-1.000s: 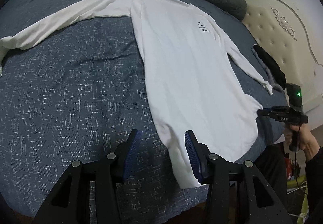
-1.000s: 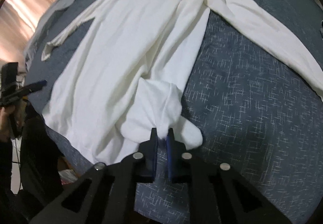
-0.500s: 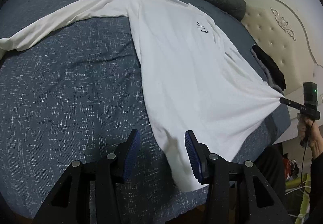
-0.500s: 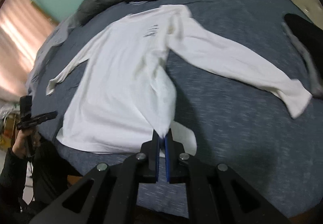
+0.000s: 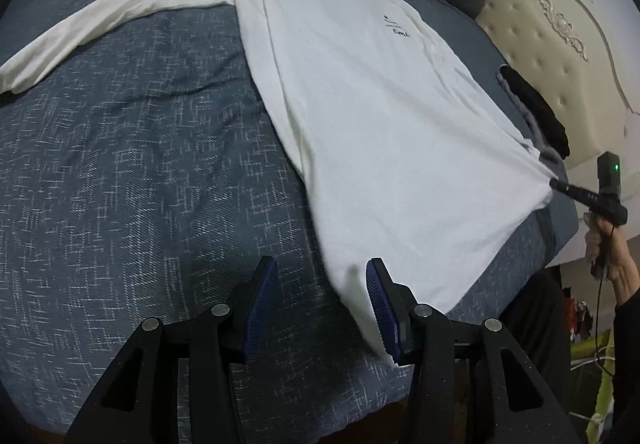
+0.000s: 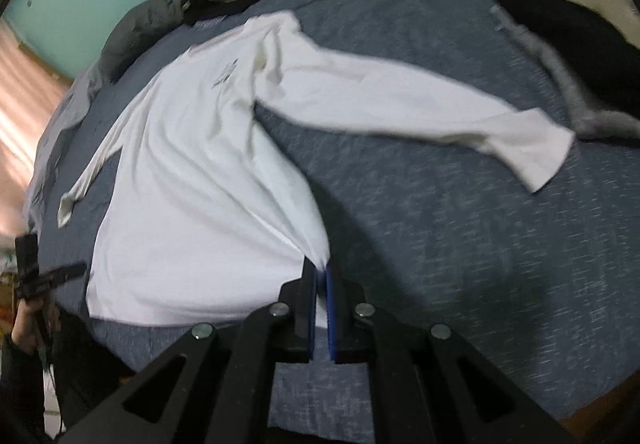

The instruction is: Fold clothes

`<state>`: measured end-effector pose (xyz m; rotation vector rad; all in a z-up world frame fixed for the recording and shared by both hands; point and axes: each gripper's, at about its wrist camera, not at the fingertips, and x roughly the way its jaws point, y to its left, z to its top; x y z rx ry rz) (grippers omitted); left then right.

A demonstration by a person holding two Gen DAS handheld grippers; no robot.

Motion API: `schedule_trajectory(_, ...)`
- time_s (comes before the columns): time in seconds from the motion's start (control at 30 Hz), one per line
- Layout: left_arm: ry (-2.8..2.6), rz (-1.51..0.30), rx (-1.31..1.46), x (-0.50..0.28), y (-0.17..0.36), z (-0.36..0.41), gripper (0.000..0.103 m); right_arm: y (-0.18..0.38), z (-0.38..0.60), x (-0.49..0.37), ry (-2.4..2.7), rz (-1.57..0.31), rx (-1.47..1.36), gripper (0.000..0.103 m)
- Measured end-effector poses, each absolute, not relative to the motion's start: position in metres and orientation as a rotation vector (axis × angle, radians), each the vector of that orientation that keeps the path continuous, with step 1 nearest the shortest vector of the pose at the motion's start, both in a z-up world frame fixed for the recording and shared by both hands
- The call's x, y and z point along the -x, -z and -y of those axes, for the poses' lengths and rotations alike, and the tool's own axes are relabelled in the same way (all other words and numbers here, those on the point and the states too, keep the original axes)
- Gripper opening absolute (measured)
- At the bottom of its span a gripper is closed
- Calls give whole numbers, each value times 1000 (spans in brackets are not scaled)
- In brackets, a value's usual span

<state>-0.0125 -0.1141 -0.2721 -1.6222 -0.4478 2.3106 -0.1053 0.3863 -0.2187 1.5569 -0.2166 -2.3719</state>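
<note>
The white shirt's (image 5: 384,132) left cuff is cut off at the frame edge.

Matt cloth shirt (image 5: 372,116) (soft-looking)

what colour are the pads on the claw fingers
Blue, ribbed pads on black fingers; clearest in the left wrist view, where the left claw stands open.

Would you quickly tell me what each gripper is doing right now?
Left gripper: open, holding nothing.
Right gripper: shut on the white shirt's hem corner.
</note>
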Motion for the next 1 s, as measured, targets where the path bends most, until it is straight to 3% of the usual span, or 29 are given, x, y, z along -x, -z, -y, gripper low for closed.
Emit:
schedule_trajectory(0.5,-2242,458,1683,18,295,89,50,182,-404,117,2476,207,-1486,1)
schedule_trajectory(0.8,-2201,477,1675,30,309,66,49,198,-405,114,2392,242,-1562,1)
schedule_trajectory(0.83,-2198,465,1668,30,308,63,41,202,-404,113,2384,247,-1574,1)
schedule_trajectory(0.87,-2193,457,1654,31,306,60,21,205,-402,112,2381,250,-1584,1)
schedule_trajectory(0.9,-2188,449,1639,33,302,59,14,208,-401,111,2378,252,-1592,1)
schedule_trajectory(1.0,-2194,426,1596,35,287,58,7,212,-396,109,2366,248,-1598,1)
